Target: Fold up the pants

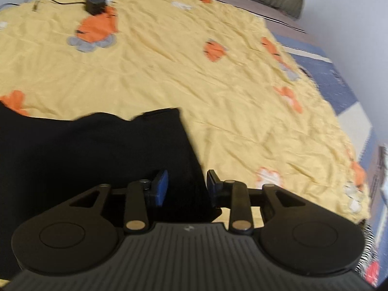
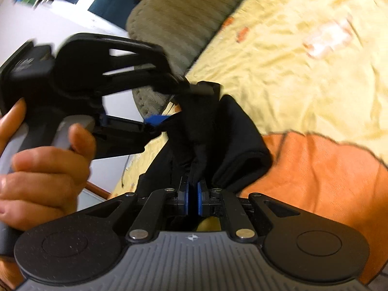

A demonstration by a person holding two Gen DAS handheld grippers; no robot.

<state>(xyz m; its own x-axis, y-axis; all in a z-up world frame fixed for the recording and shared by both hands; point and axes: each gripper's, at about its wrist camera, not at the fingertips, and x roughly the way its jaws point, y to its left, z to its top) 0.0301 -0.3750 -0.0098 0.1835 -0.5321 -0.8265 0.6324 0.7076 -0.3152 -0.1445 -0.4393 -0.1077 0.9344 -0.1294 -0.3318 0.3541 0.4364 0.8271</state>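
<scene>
Pants (image 1: 97, 150) edge beside bare bedspread (image 1: 218, 72)

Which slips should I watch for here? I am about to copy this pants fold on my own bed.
The left gripper is open, with the pants loose between its fingers, so that edge could drop unevenly. The right gripper pinches only a bunched bit of fabric, which may crease the fold. The charger and its cable lie on the blanket and could snag.
</scene>
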